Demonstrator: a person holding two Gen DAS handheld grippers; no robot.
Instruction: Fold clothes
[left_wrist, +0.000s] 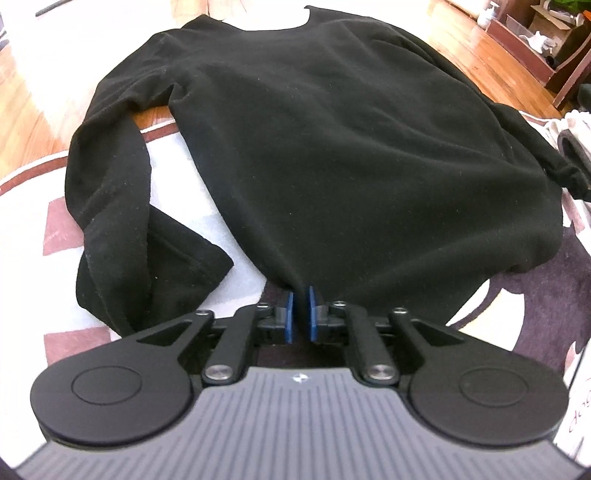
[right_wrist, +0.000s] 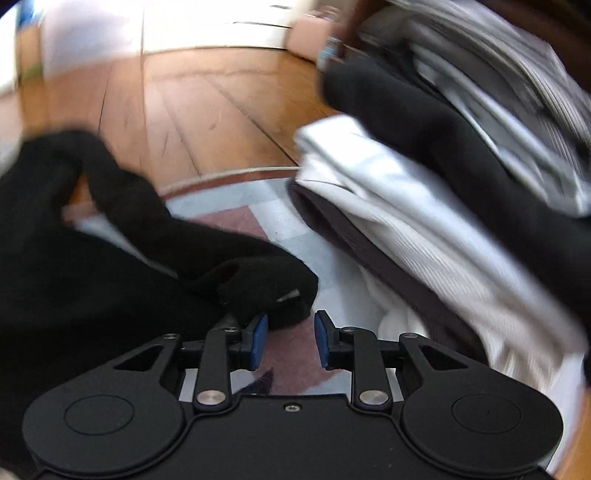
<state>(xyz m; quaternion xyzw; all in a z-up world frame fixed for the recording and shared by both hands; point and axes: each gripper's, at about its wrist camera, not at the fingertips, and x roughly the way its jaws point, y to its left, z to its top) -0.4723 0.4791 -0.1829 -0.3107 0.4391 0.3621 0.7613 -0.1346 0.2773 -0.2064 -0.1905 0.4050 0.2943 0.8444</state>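
A black long-sleeved top (left_wrist: 332, 147) lies spread flat on a patterned rug (left_wrist: 37, 229), neck hole at the far end. Its left sleeve (left_wrist: 110, 206) is bent back alongside the body. My left gripper (left_wrist: 300, 295) is at the near hem with its blue pads nearly closed on the hem's edge. In the right wrist view the top's right sleeve (right_wrist: 192, 251) curls over the rug, its cuff just in front of my right gripper (right_wrist: 290, 328). That gripper is open and holds nothing; the left pad touches the cuff.
A pile of white and dark clothes (right_wrist: 424, 206) lies to the right of the sleeve, also at the right edge of the left wrist view (left_wrist: 576, 125). Wooden floor (right_wrist: 207, 110) lies beyond the rug. Furniture and boxes (left_wrist: 535, 40) stand at the far right.
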